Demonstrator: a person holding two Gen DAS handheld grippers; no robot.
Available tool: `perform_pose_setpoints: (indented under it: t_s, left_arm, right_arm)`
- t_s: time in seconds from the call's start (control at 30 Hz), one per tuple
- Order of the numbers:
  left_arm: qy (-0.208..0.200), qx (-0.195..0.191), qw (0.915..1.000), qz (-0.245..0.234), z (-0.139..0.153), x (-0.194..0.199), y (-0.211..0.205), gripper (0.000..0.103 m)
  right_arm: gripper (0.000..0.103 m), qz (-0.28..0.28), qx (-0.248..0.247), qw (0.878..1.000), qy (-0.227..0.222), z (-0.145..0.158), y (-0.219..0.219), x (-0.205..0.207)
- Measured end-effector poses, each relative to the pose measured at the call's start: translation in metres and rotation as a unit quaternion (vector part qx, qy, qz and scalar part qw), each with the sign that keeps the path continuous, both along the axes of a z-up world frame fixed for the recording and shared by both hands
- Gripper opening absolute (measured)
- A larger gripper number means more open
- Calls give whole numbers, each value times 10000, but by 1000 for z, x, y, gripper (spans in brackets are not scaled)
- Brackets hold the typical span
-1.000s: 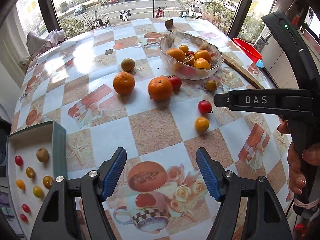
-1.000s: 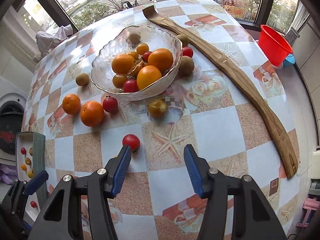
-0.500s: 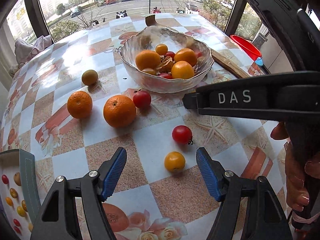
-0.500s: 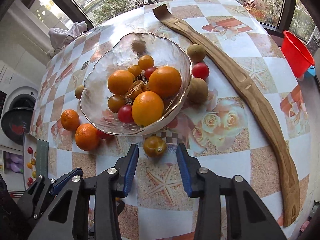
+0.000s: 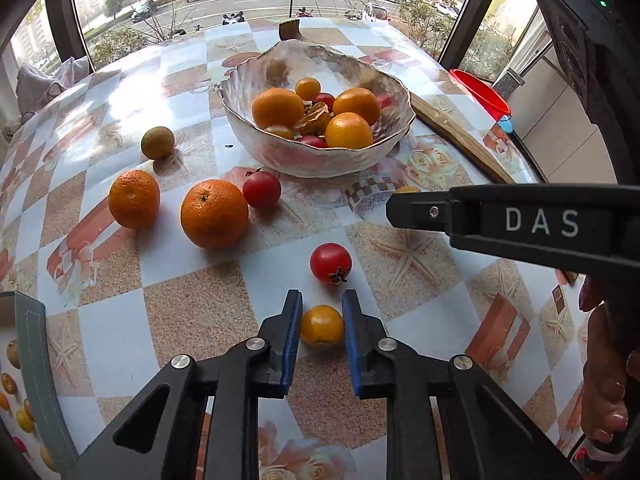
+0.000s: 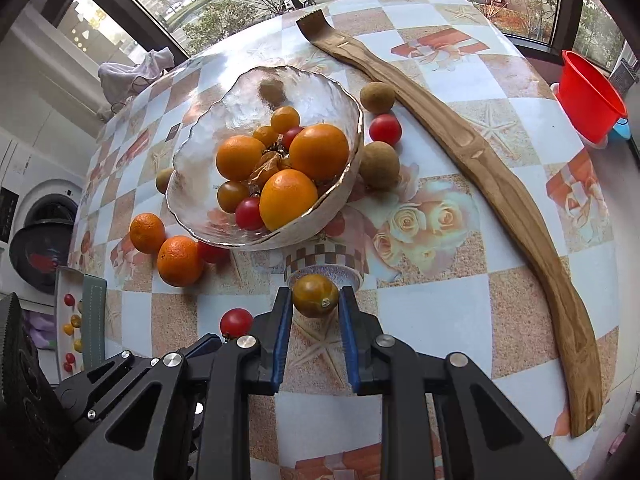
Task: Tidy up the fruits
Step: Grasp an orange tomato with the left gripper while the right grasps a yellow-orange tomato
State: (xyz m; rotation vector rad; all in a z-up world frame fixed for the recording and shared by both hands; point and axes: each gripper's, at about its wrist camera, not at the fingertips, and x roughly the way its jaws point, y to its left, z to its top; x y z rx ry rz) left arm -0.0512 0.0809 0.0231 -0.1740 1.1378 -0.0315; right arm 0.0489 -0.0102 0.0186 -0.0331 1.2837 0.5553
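- The yellow cherry tomato (image 5: 322, 325) lies on the table (image 5: 192, 312), clamped between the pads of the left gripper (image 5: 321, 312)
- The brownish tomato (image 6: 315, 295) sits just ahead between the right gripper (image 6: 315, 306) pads, jaws closing, contact unclear
- Glass bowl (image 5: 320, 160) lies beyond both; the tray (image 5: 36, 360) is nearer the left hand

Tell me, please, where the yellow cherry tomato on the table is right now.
In the left wrist view, the yellow cherry tomato sits low at centre, clamped between the blue pads of the left hand-held gripper, just below a red cherry tomato.
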Motion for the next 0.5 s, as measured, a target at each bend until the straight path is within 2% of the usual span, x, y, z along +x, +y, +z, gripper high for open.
perform_pose_setpoints:
  t_s: [0.3,0.5]
  left_arm:
    - [-55,-118,9999,-39,12,-20,11,22]
    - [-137,-156,9998,67,25,-38,26,22]
  right_arm:
    - [25,-178,65,9997,122,7,-19,-24]
    - [25,-88,79,9998,145,15,-13,-43]
